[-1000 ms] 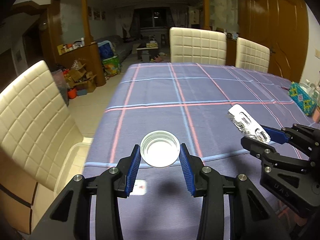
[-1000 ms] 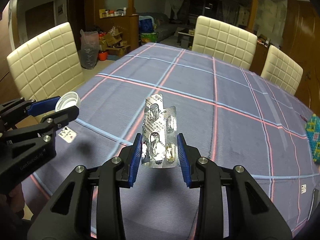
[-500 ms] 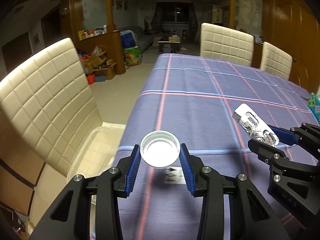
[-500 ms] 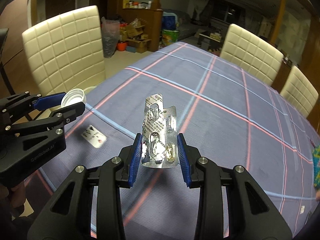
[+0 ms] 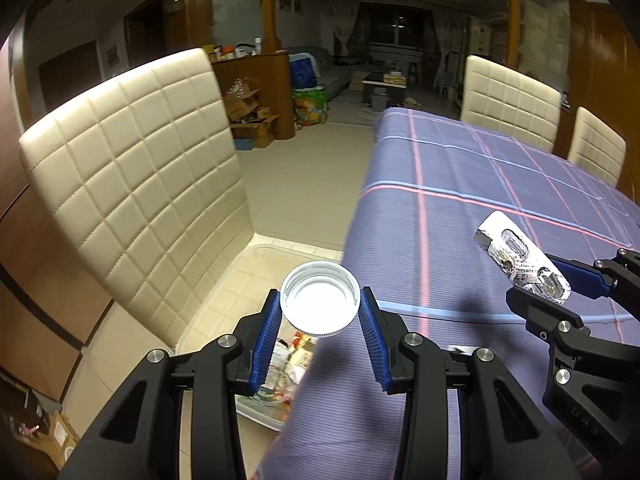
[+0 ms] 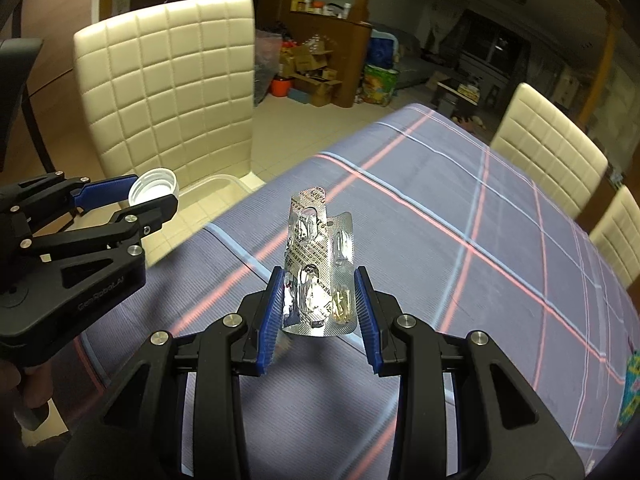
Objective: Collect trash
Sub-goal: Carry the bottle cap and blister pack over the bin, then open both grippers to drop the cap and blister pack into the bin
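Observation:
My left gripper (image 5: pixel 319 312) is shut on a white bottle cap (image 5: pixel 319 305), open side toward the camera, held over the table's left edge above a clear plastic bin (image 5: pixel 264 412) with trash on the floor. My right gripper (image 6: pixel 318 300) is shut on a silver pill blister pack (image 6: pixel 318 276) held upright above the tablecloth. The blister pack (image 5: pixel 520 260) and right gripper also show at the right of the left wrist view. The cap (image 6: pixel 154 188) and left gripper show at the left of the right wrist view.
A plaid purple tablecloth (image 5: pixel 480 208) covers the table. A cream quilted chair (image 5: pixel 136 184) stands left of the bin. More cream chairs (image 6: pixel 548 148) stand at the far side. Boxes and clutter (image 6: pixel 312 68) lie beyond on the floor.
Both grippers have swung left toward the table's left edge with their items held. The bin on the floor has come into view under the cap.

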A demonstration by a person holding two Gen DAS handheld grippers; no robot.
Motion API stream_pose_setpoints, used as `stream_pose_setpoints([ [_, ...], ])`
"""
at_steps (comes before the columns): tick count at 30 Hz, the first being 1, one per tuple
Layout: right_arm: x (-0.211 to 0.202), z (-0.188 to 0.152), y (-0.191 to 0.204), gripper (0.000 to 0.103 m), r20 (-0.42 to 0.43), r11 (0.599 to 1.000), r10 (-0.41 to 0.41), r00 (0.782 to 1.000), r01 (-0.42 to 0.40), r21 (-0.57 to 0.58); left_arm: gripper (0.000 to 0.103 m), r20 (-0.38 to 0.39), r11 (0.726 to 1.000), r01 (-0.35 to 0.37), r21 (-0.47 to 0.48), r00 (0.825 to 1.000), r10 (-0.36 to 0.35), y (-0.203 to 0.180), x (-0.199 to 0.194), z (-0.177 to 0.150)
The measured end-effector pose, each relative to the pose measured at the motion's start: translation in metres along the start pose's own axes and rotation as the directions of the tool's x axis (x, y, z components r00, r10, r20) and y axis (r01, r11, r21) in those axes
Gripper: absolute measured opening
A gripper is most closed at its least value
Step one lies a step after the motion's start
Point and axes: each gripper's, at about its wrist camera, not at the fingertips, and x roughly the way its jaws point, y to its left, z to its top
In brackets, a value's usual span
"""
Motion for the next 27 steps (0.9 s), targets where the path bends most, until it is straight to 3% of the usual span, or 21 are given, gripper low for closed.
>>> stream_pose_setpoints([
  [27,0.055,0.075,0.062,0.038,0.005,0.994,0.046,0.999,-0.045,-0.100,0.039,-0.014,0.989,-0.114,-0.090,0.993,0.113,0.085,0.040,0.019],
])
